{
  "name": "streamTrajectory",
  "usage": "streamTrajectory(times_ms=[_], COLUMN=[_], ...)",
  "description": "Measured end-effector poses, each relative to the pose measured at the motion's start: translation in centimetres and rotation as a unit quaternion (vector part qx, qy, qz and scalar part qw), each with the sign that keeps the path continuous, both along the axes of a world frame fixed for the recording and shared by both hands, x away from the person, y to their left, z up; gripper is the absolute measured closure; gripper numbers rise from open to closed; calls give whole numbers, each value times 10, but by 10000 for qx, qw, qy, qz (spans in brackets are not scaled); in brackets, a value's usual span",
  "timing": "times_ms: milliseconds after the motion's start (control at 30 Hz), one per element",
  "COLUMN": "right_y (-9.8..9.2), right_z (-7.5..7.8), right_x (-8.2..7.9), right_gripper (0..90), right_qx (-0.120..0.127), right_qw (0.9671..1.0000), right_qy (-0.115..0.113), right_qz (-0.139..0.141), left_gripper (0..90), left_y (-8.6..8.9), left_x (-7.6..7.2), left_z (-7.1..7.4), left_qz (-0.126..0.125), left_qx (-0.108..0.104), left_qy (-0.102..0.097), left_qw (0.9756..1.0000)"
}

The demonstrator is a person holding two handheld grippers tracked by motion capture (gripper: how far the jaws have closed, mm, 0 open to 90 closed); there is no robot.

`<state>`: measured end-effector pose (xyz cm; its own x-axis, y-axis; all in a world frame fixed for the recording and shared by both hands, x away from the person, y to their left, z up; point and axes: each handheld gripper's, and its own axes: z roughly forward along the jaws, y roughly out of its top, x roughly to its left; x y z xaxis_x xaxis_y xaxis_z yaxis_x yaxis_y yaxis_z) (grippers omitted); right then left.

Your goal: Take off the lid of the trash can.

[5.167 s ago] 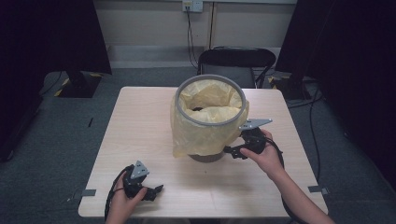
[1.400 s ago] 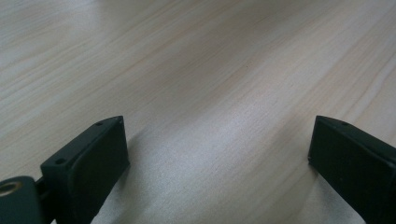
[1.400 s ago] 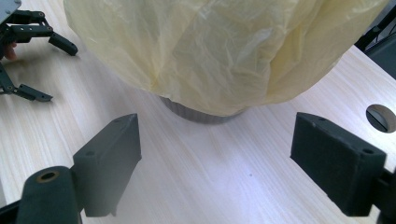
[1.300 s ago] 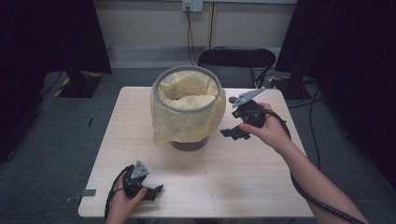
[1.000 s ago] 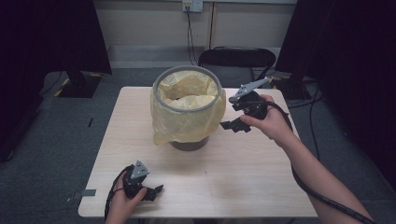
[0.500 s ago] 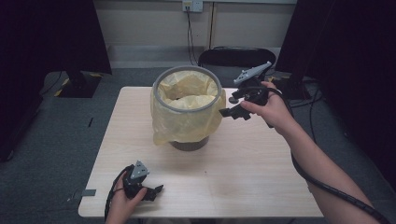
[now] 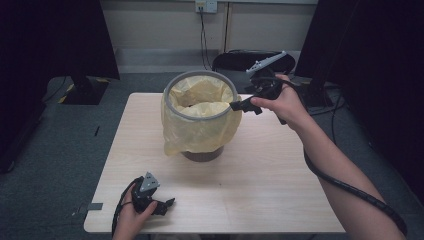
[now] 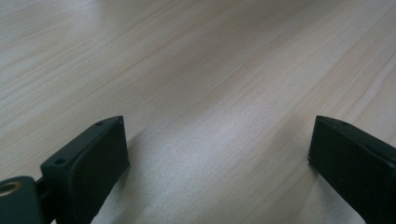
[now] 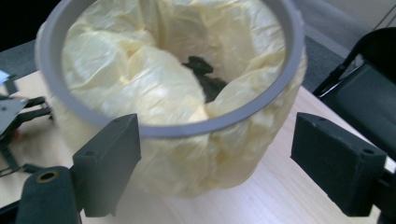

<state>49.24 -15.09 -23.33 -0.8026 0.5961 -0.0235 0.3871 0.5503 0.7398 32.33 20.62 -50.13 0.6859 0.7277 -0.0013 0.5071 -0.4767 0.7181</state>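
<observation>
A round bin [image 7: 202, 152] lined with a yellow plastic bag [image 7: 197, 132] stands on the far half of the wooden table [image 7: 260, 190]; a grey ring [image 7: 199, 119] holds the bag at the rim. My right gripper [image 7: 242, 106] hovers open at the rim's right side, its jaws pointing left toward the bag. In the right gripper view the open jaws [image 9: 215, 172] frame the grey ring [image 9: 224, 123] and the crumpled bag [image 9: 140, 79], with nothing between them. My left gripper [image 7: 167, 206] rests open on the table near the front left edge, over bare wood [image 8: 217, 158].
A black chair [image 7: 250, 60] stands behind the table, close to the right hand. A dark gap [image 9: 208, 77] shows deep inside the bag. Dark curtains flank the room, and a cable hangs from a wall socket [image 7: 206, 6].
The bin stands further left and back than five seconds ago. Over the last second my right gripper rose and moved away toward the rim's far right side. The left gripper stayed still.
</observation>
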Motion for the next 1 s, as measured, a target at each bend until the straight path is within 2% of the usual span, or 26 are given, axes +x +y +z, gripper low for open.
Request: streamTrajectory(times_ms=[233, 433, 667, 767, 800, 867, 933, 1000], right_y=[8, 12, 19, 22, 23, 24, 25, 26], right_z=[0, -3, -3, -5, -6, -7, -9, -11], right_x=[17, 33, 47, 52, 55, 58, 63, 65], right_gripper=[150, 158, 296, 346, 391, 412, 491, 514], right_qx=[0, 174, 79, 140, 215, 224, 257, 269], right_qw=[9997, 9984, 9970, 9955, 9945, 9937, 9927, 9918], right_qy=[-41, -39, -197, -262, -293, -285, -282, -218], right_qz=[-250, -539, -747, -905, -981, -1060, -1143, -1228], left_gripper=[41, 41, 41, 41, 41, 41, 41, 41], left_y=[0, 0, 0, 0, 0, 0, 0, 0], left_x=[0, 0, 0, 0, 0, 0, 0, 0], left_z=[0, 0, 0, 0, 0, 0, 0, 0], left_qz=[0, -1, 0, -1, 0, 0, 0, 1], left_qx=[-1, -1, -2, 0, 0, -1, -2, -5], left_qy=[1, 1, 0, 0, 0, 1, 1, 2], left_qw=[10000, 10000, 10000, 10000, 10000, 10000, 10000, 10000])
